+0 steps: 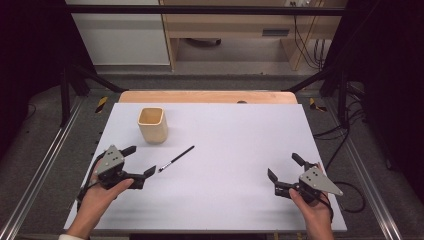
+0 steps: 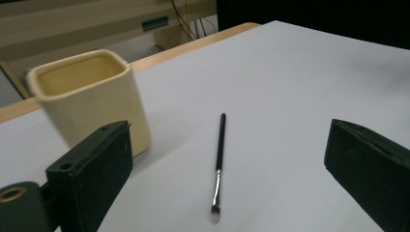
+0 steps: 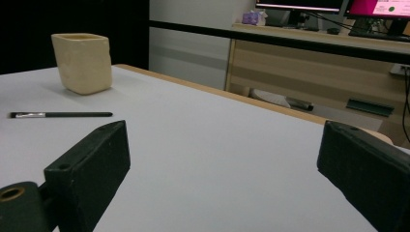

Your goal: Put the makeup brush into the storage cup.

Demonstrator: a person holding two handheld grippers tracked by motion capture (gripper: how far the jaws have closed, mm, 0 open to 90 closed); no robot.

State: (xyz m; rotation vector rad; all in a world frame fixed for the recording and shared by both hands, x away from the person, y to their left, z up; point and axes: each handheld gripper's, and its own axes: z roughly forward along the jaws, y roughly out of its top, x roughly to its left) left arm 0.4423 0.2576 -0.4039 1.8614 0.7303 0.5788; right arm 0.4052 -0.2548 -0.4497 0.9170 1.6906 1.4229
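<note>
No legible text, labels, brands or numbers, far monitor screens too blurred to read

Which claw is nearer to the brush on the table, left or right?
Left. The left claw is open just beside the brush, near its bristle end. The right claw is open far across the table, on the brush's other side.

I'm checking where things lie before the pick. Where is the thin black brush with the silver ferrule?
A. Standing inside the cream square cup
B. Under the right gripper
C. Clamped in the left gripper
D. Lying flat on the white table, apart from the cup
D: the thin black brush lies flat on the white table, apart from the cream square cup, ahead of the open left gripper, untouched.
</note>
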